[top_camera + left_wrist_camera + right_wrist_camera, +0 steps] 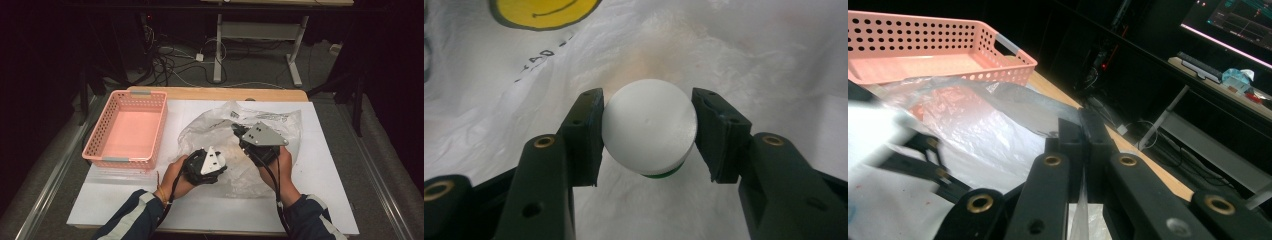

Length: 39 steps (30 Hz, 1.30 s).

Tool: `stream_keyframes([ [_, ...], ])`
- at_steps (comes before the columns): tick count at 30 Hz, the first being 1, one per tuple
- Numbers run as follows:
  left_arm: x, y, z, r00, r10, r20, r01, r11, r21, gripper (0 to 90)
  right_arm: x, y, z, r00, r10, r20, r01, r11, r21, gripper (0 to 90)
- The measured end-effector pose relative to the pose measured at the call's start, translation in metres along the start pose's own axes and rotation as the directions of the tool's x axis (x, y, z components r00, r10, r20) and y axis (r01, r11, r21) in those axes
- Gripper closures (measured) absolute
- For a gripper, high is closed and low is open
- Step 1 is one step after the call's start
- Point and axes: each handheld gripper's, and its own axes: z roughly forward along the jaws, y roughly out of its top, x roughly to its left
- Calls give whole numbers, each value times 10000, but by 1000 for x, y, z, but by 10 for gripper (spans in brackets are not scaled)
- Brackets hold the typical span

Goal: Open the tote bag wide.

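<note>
Black jaws of my left hand-held gripper (649,135) rise closest to the lens in the left gripper view, standing about half apart with a white ball (650,125) pinched between their pads; a sliver of green shows at its underside, so it may be a cap or a two-coloured ball, and I cannot say which. Going from the biggest thing down: the worktop (325,185) is covered by a white sheet, and on it lies the clear plastic bag (225,130), crumpled and spread between my two hands, printed with dark lettering and a yellow smiley face (544,12). Left of the bag, just beside it, sits the pink perforated basket (127,130), and nothing lies inside it. My right hand-held gripper (1083,125) has its jaws fully together on a fold of the bag's film, holding the edge up near the far side of the bag, as the high view shows. My left hand-held gripper (202,162) sits low at the bag's near side, with the ball apparently in or at the bag's mouth. As I judge it, the bag is opened and held, and the ball is gripped; what is left is to bring the ball clear of the plastic, carry it over to the basket and set it down there, then let go of the bag.
</note>
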Motion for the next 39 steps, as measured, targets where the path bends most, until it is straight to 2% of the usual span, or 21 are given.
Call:
stream_keyframes([
  [5,-3,10,24,9997,216,-148,-214,9997,136,484,-2,-1,-1,9999,96,-55,-96,10000,-6,900],
  [8,-3,12,36,9992,110,-383,-100,9996,275,482,-2,-1,0,9999,88,-97,-88,10000,20,900],
  [12,1,10,39,9991,-201,-376,208,9996,194,472,-3,-2,0,9999,68,-117,-67,9999,89,900],
  [14,4,9,33,9994,-301,-185,301,9995,-42,414,-4,-2,0,9999,82,-118,-81,9999,112,900],
  [15,4,8,29,9989,-413,-220,407,9987,-291,394,-4,-2,1,9999,91,-123,-90,9999,121,900],
  [18,5,6,15,9985,-433,-341,413,9976,-562,364,-5,-3,1,9999,26,-122,-24,9998,190,900],
  [22,-1,1,-14,9983,-66,-585,15,9963,-863,340,-6,-4,0,9999,24,-102,-22,9997,255,900],
  [24,-5,-2,-31,9982,235,-551,-283,9957,-877,340,-7,-5,0,10000,40,-89,-38,9996,289,900],
  [26,-12,-8,-50,9964,747,-405,-785,9916,-1026,340,-7,-5,0,10000,16,-88,-13,9993,364,900],
  [28,-19,-16,-69,9906,1167,-715,-1236,9872,-1012,340,-7,-6,0,10000,-32,-86,36,9991,430,900],
  [30,-21,-25,-89,9898,995,-1018,-1120,9856,-1263,324,-7,-7,0,9999,-58,-100,63,9986,516,900],
  [31,-21,-29,-99,9863,844,-1416,-1046,9844,-1418,305,-8,-7,1,9999,-63,-103,69,9985,548,900],
  [34,-19,-40,-123,9686,532,-2429,-1001,9776,-1850,262,-8,-8,2,9999,-61,-129,69,9980,623,900],
  [35,-15,-43,-128,9664,319,-2552,-836,9774,-1943,248,-8,-8,1,9999,-60,-124,68,9980,634,900],
  [36,-11,-48,-131,9668,83,-2553,-600,9789,-1952,242,-7,-8,1,9999,-102,-116,109,9979,644,900],
  [39,1,-63,-131,9645,-662,-2558,200,9836,-1793,239,-7,-8,1,9998,-146,-131,155,9977,658,900],
])
